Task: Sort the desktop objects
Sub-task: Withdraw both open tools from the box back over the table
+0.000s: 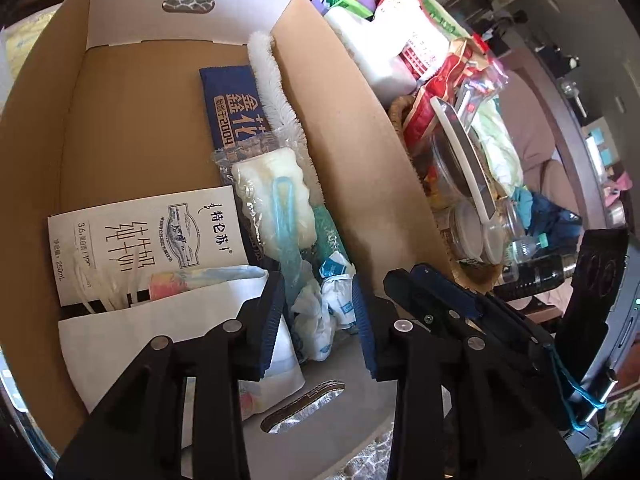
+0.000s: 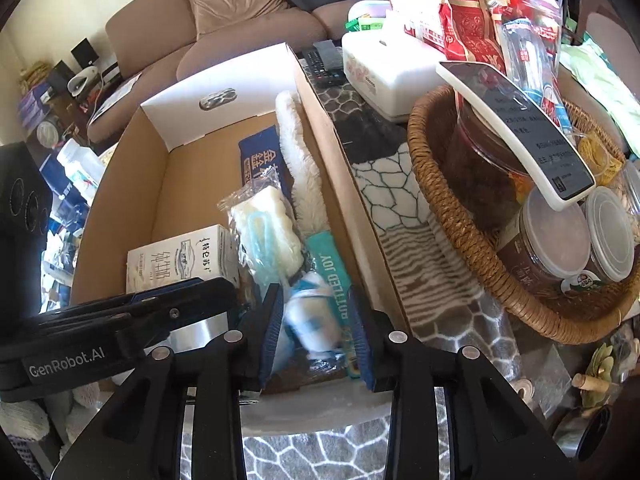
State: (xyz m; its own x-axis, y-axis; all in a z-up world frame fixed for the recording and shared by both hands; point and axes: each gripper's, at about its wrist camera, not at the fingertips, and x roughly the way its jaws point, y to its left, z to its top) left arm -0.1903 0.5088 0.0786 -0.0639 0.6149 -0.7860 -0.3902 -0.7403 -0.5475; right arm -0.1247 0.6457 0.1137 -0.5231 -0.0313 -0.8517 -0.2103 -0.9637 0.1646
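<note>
Both hand-held grippers hung over the near end of the box (image 1: 360,128), side by side. A crumpled wrapper (image 2: 308,320) lay in the box's near right corner, right between the right hand-held gripper's (image 2: 316,334) jaws; its image was blurred, so whether the pads pressed it could not be told. The left hand-held gripper (image 1: 318,320) stood released, nothing gripped, the same wrapper just ahead of it. The wrapper's long axis ran roughly away from the near wall. The right hand seemed nearer.
</note>
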